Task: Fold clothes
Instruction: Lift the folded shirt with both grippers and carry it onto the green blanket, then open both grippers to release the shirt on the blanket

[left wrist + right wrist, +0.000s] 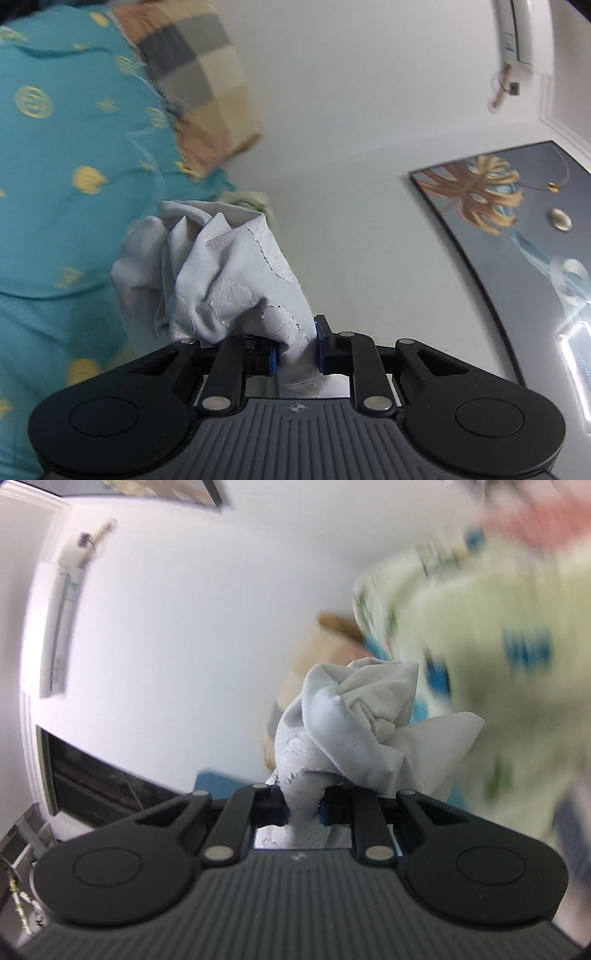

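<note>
Left wrist view: the left tool (pixel 295 350) is clamped on a pale grey-white garment (pixel 229 273), the cloth pinched between its blue pads (pixel 320 341) and bunching upward toward 11 o'clock. Behind it, from 9 to 11 o'clock, lies teal bedding (pixel 62 155) with gold motifs and a checked pillow (pixel 195 85). A framed picture (pixel 517 236) hangs on the wall at 3 o'clock.

Right wrist view: the right tool (pixel 303 806) is likewise closed on the same garment (pixel 354 720), which rises crumpled toward 12 o'clock. A blurred pale green patterned fabric (pixel 498 686) fills 1 to 4 o'clock.

Assessment: the garment appears held aloft at two points, not yet spread. To do this step well, draw the two tools apart until the edge between them runs taut, keep both grips level, and let the cloth hang free of the bedding before laying it flat. Slack or uneven height risks a skewed fold.
</note>
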A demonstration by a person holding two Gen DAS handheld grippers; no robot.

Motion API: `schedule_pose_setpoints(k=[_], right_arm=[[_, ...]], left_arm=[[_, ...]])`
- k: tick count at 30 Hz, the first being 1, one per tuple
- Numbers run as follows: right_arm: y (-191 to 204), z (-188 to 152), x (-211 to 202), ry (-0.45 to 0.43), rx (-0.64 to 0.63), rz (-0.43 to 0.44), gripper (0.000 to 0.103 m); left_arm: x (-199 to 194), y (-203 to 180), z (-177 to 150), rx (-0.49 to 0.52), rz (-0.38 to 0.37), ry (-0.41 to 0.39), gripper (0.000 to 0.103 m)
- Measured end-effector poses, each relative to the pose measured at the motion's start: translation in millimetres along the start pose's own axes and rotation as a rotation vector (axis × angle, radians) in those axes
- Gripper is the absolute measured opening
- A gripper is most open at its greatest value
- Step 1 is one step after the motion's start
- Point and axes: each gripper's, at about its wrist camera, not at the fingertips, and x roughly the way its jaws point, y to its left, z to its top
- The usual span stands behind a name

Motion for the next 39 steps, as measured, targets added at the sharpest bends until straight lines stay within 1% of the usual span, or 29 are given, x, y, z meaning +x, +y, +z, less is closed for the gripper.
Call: schedule_pose_setpoints(k=[3,5,6,8,10,12,14,16,18,21,22,23,24,25,26,28,30,31,32,33,36,38,39], right_arm=[[5,50,-15,-0.093,-0.05,0.006,0.018],[1,76,-27,-0.145,-0.091,-0.009,0.018],[-5,85,-33,-0.159,-0.111,-0.033,0.018],[-19,102,-46,-0.181,-0.145,-0.085,0.018],[-44,107,-58,-0.163,-0.132,-0.154,0.018],[-77,104,-70,-0.102,-0.056,-0.214,0.018],[-108,93,-78,-0.043,0.002,-0.278,0.019],[-132,83,-85,-0.011,0.043,-0.323,0.018],[-144,77,-88,-0.008,0.061,-0.33,0.018],[-145,74,-91,-0.014,0.059,-0.317,0.021],[-144,73,-94,-0.019,0.057,-0.317,0.022],[-143,72,-96,-0.025,0.053,-0.318,0.022],[-141,71,-99,-0.034,0.041,-0.324,0.023],[-137,69,-106,-0.045,0.018,-0.333,0.023],[-132,66,-113,-0.057,-0.006,-0.343,0.023],[-117,59,-131,-0.087,-0.068,-0.362,0.023],[-99,48,-148,-0.114,-0.137,-0.368,0.023],[-89,41,-155,-0.119,-0.174,-0.359,0.023],[-79,34,-162,-0.123,-0.21,-0.35,0.023],[-69,27,-168,-0.127,-0.251,-0.344,0.023],[-34,0,-183,-0.143,-0.391,-0.36,0.023],[-13,-17,-192,-0.155,-0.478,-0.37,0.023],[-2,-26,-197,-0.161,-0.517,-0.374,0.023]], left_arm=[[65,-29,-17,0.023,-0.077,0.035,0.02],[112,-35,-35,0.049,-0.113,0.069,0.02],[130,-35,-46,0.068,-0.121,0.092,0.02],[153,-28,-72,0.107,-0.115,0.153,0.02],[160,-6,-100,0.123,-0.081,0.224,0.02],[154,24,-125,0.119,-0.048,0.291,0.02],[150,51,-143,0.129,-0.018,0.354,0.02],[140,76,-156,0.134,0.02,0.401,0.021],[134,91,-161,0.156,0.062,0.433,0.021],[128,92,-167,0.192,0.103,0.455,0.025],[125,88,-168,0.22,0.117,0.46,0.031],[120,83,-171,0.262,0.138,0.465,0.042],[117,75,-172,0.311,0.162,0.47,0.048],[114,66,-172,0.363,0.187,0.477,0.059],[111,59,-172,0.413,0.211,0.487,0.061],[101,44,-175,0.501,0.249,0.497,0.063],[81,29,-177,0.568,0.26,0.491,0.067],[69,20,-179,0.603,0.261,0.48,0.072],[56,10,-182,0.641,0.261,0.463,0.078],[41,-1,-185,0.679,0.262,0.445,0.08],[-4,-37,-197,0.805,0.289,0.367,0.08],[-32,-58,-209,0.901,0.295,0.316,0.084],[-45,-66,-214,0.93,0.296,0.297,0.085]])
